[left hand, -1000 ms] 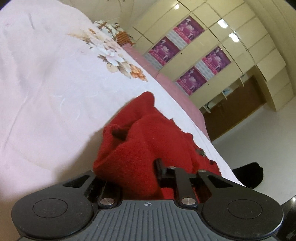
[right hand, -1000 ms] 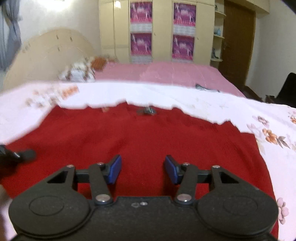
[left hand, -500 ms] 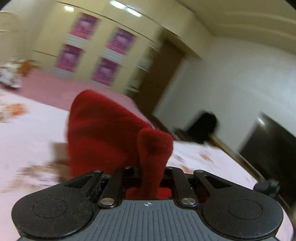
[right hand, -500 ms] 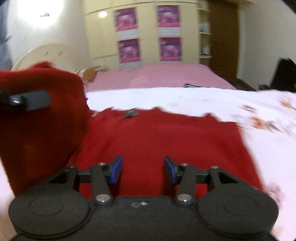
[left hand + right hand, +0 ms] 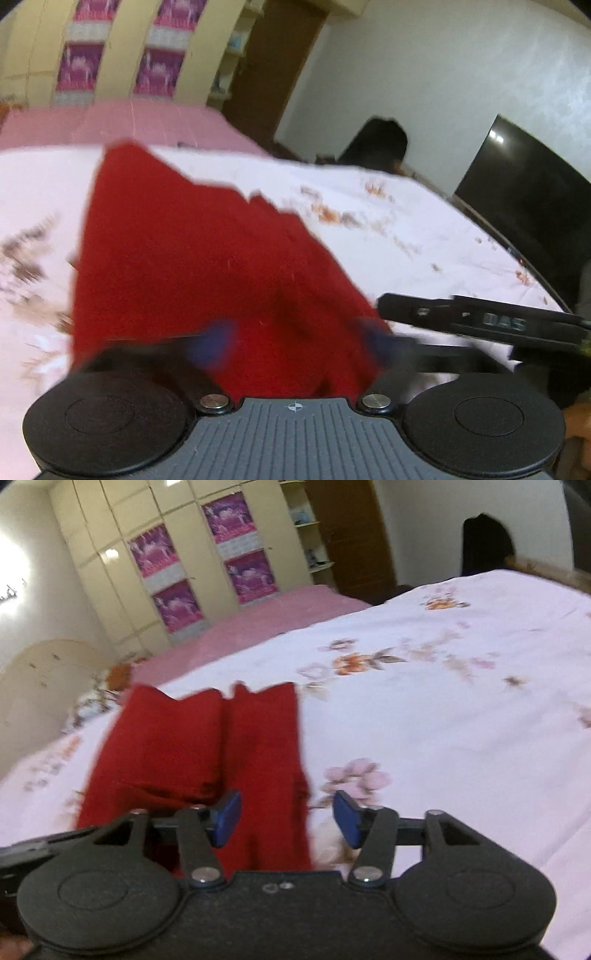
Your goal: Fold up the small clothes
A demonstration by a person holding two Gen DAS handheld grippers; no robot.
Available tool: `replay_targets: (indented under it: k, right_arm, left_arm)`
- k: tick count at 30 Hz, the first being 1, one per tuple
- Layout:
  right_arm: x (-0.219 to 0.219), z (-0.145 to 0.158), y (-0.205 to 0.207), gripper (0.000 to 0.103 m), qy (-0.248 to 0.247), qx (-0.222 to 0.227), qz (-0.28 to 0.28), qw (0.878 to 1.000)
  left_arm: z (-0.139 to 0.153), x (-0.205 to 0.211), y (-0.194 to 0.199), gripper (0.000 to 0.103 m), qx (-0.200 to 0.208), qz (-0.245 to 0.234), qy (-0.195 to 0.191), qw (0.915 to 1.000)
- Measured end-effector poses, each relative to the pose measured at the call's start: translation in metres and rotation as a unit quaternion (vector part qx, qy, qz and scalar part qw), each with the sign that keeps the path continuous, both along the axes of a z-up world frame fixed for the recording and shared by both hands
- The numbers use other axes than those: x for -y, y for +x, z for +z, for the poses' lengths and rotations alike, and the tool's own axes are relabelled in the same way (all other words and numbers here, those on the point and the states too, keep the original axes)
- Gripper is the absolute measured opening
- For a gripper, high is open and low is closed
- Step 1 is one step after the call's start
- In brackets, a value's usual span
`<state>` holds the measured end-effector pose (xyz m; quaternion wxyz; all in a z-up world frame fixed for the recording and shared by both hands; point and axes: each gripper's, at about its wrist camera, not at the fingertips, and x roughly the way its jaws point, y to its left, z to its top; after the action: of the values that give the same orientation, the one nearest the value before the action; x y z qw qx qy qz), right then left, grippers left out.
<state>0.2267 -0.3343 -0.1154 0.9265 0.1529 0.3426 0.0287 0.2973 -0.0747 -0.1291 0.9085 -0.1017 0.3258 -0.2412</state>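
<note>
A red knitted garment lies folded on the white floral bedsheet. In the right wrist view the garment shows two folded panels side by side. My left gripper is open, its blue pads blurred, just above the garment's near edge. My right gripper is open and empty over the garment's right edge. The right gripper's finger shows at the right of the left wrist view.
A pink bedcover lies beyond the white sheet. A wardrobe with purple posters stands at the back. A dark screen and a black chair stand to the right of the bed.
My left gripper carried the held side of the garment across, laid it over the body and opened. My right gripper stayed open and shifted to the garment's right edge.
</note>
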Motion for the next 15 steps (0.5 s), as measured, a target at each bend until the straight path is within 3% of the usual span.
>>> replay_targets:
  k: [2,6,11,15]
  right_arm:
    - [-0.004,0.001,0.002,0.063,0.021,0.003,0.007,1.000]
    - [-0.008,0.006,0.013,0.063,0.052,-0.002,0.018,0.998]
    - [-0.026,-0.002,0.031,0.067,0.089,-0.032,0.046,0.994]
    - [-0.030,-0.026,0.057,0.064,0.146,-0.065,0.055,0.986]
  left_arm:
    - [0.011,-0.009,-0.011,0.102,0.022,0.003,-0.002,0.9997]
    - [0.019,-0.040,-0.015,0.102,0.022,0.039,-0.006,0.9990]
    - [0.008,-0.073,0.002,0.102,0.006,0.120,0.013,0.9927]
    - [-0.009,-0.079,0.021,0.102,-0.010,0.148,0.022,0.9887]
